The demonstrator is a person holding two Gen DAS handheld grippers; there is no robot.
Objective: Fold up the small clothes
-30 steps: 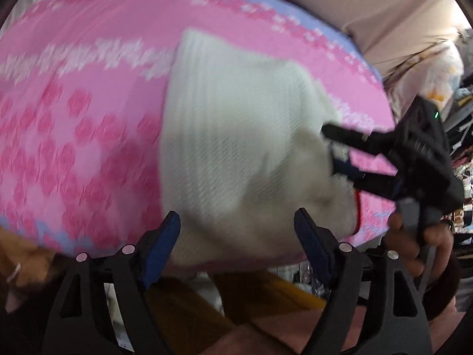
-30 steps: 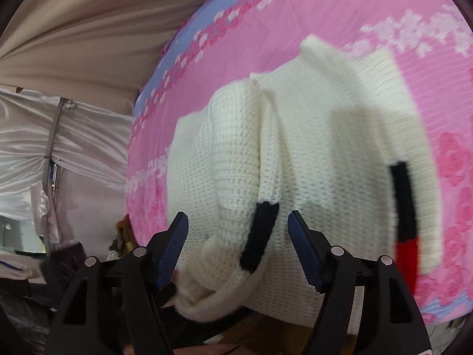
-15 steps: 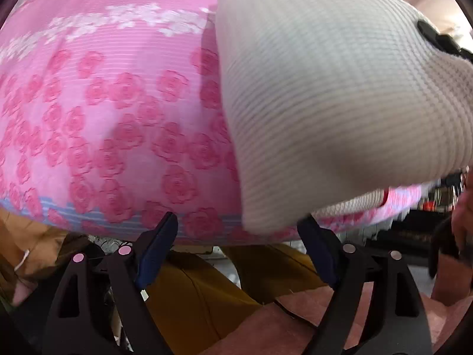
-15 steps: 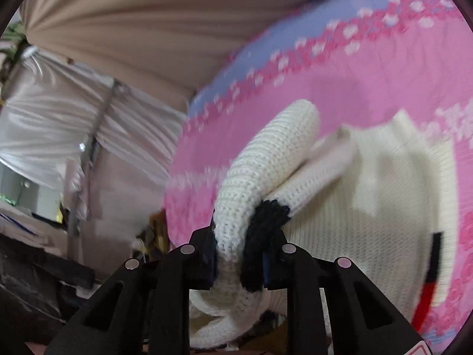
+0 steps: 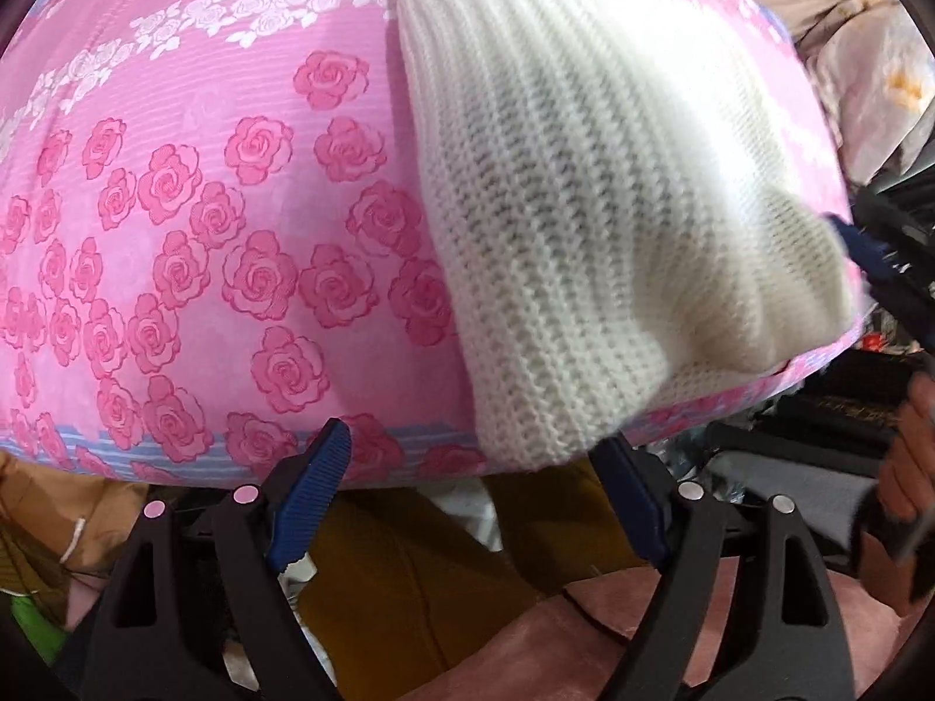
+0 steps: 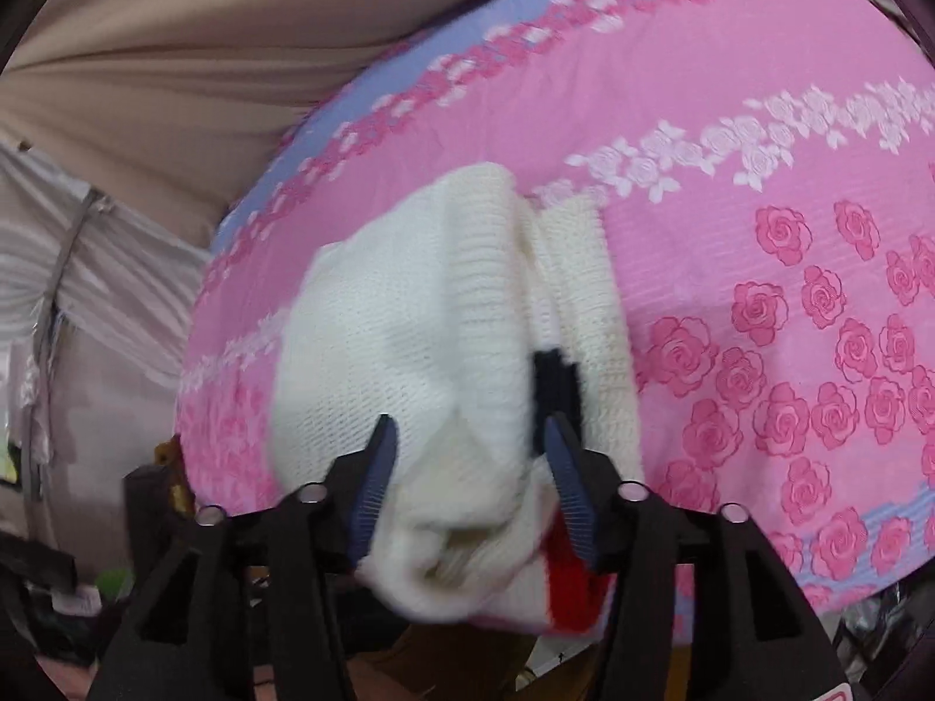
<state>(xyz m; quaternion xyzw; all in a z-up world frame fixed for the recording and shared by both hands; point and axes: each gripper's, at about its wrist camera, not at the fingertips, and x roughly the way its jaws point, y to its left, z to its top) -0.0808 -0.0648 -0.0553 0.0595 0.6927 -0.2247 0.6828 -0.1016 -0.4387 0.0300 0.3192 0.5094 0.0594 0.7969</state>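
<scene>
A small white knit sweater [image 5: 584, 204] with black and red trim lies folded on a pink rose-print bedsheet [image 5: 204, 233], near its front edge. My left gripper [image 5: 479, 490] is open and empty, just off the sweater's near corner. In the right wrist view the sweater [image 6: 421, 350] lies bunched between the open jaws of my right gripper [image 6: 467, 479], with a black band [image 6: 555, 374] and a red patch [image 6: 570, 590] showing. The right gripper [image 5: 876, 257] also shows at the right edge of the left wrist view, against the sweater's side.
The bed's front edge [image 5: 175, 461] runs just ahead of the left gripper. A beige curtain [image 6: 204, 47] hangs behind the bed. Clutter [image 5: 865, 58] sits at the far right, and mustard-coloured fabric [image 5: 409, 572] lies below the bed edge.
My right gripper, shut on the black-cuffed sleeve half a second ago, has opened, and the sleeve now lies on the sweater. The left gripper has drawn back a little towards the bed's front edge.
</scene>
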